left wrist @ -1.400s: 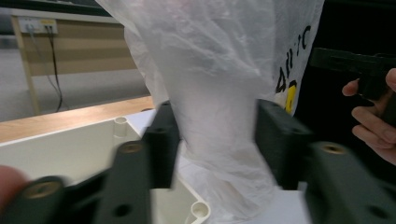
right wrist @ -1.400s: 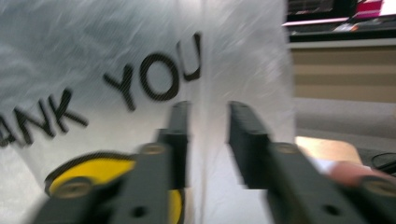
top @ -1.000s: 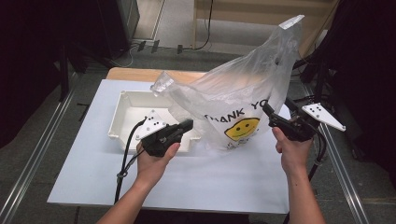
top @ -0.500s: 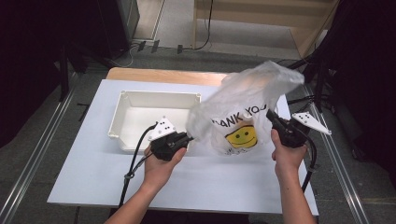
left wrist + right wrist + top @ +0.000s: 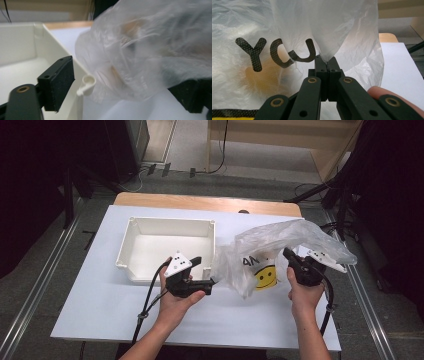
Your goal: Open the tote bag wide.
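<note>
We see a white table (image 5: 100, 320) on grey floor (image 5: 40, 285), wooden shelving (image 5: 280, 140) behind, cables (image 5: 220, 150) trailing, dark sides.

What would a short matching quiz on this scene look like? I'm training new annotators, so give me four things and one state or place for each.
Things:
1. left gripper
2. right gripper
3. tray
4. bag

States or places:
A. white, sits left of the bag
B. clear plastic with a yellow smiley
C. jaws wide apart
D. jaws clamped on plastic

Pairs: 1-C, 2-D, 3-A, 4-B
</note>
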`<control>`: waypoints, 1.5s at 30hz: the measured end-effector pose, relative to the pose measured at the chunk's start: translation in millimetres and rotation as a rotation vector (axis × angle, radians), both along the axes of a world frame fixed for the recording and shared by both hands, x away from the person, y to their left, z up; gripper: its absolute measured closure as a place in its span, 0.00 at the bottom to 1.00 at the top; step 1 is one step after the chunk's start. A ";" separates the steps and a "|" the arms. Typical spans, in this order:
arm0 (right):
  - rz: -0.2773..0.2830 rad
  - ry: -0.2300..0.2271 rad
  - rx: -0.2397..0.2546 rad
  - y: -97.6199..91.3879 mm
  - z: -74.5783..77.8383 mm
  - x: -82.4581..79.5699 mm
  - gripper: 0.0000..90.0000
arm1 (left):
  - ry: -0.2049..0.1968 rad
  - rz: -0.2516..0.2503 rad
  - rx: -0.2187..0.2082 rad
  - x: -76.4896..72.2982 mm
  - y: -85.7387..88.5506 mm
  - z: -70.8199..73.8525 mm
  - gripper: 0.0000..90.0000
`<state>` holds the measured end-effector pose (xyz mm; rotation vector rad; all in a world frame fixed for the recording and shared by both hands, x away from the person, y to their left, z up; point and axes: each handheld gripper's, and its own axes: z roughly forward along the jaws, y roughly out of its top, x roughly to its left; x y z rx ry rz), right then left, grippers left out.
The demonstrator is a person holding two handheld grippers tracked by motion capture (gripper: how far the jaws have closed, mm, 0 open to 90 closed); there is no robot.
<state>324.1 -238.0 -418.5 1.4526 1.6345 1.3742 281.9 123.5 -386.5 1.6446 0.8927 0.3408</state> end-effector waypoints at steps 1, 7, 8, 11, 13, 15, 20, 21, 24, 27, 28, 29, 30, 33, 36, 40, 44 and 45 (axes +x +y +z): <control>0.001 -0.005 -0.003 1.0 1.9 -0.3 1.00 | -0.043 0.028 -0.014 -1.7 2.9 14.4 0.06; -0.017 -0.011 0.004 1.9 4.2 -0.8 1.00 | -0.100 0.034 -0.039 2.1 4.9 39.9 0.04; -0.017 -0.013 -0.002 1.3 4.7 -0.8 1.00 | -0.105 0.046 -0.033 2.6 4.4 42.6 0.16; -0.001 -0.020 -0.009 0.5 6.4 -3.6 1.00 | -0.089 0.056 -0.033 6.0 4.2 44.1 0.61; 0.014 -0.038 0.004 -2.3 8.8 -6.7 0.86 | -0.069 0.030 -0.017 8.9 2.5 40.6 0.95; 0.018 -0.042 0.020 -2.9 11.1 -8.0 0.77 | -0.058 0.005 -0.005 11.1 0.6 36.3 1.00; 0.017 -0.127 0.019 -3.5 35.6 -18.8 0.33 | -0.030 -0.021 0.002 15.6 -7.8 26.7 1.00; 0.022 -0.146 0.019 -3.0 40.9 -20.9 0.30 | -0.030 -0.021 0.002 15.6 -7.8 26.7 1.00; 0.042 -0.178 0.029 -1.6 52.0 -24.0 0.26 | -0.006 -0.028 0.020 17.6 -12.0 21.4 1.00; 0.072 -0.238 0.052 5.2 75.9 -28.8 0.21 | 0.021 -0.045 0.037 19.4 -16.4 13.1 1.00; 0.078 -0.249 0.056 7.7 81.7 -29.5 0.20 | 0.027 -0.051 0.037 19.2 -17.6 10.9 1.00; 0.078 -0.249 0.056 7.7 81.7 -29.5 0.20 | 0.027 -0.051 0.037 19.2 -17.6 10.9 1.00; 0.086 -0.265 0.069 12.3 91.5 -28.8 0.19 | 0.037 -0.067 0.046 18.6 -20.4 6.6 1.00; 0.084 -0.251 0.093 19.2 99.4 -21.0 0.21 | 0.042 -0.080 0.048 17.4 -23.6 2.4 1.00; 0.097 -0.186 0.092 26.9 96.8 -6.3 0.43 | 0.063 -0.098 0.057 15.0 -28.0 -5.2 1.00; 0.080 -0.103 0.074 28.8 80.8 13.9 0.91 | 0.094 -0.117 0.063 15.1 -31.8 -14.1 1.00; 0.034 -0.071 0.059 25.0 66.9 24.0 1.00 | 0.128 -0.129 0.080 15.3 -37.3 -23.1 1.00; 0.022 -0.053 0.056 24.8 63.2 26.0 1.00 | 0.135 -0.129 0.077 15.2 -39.2 -25.7 1.00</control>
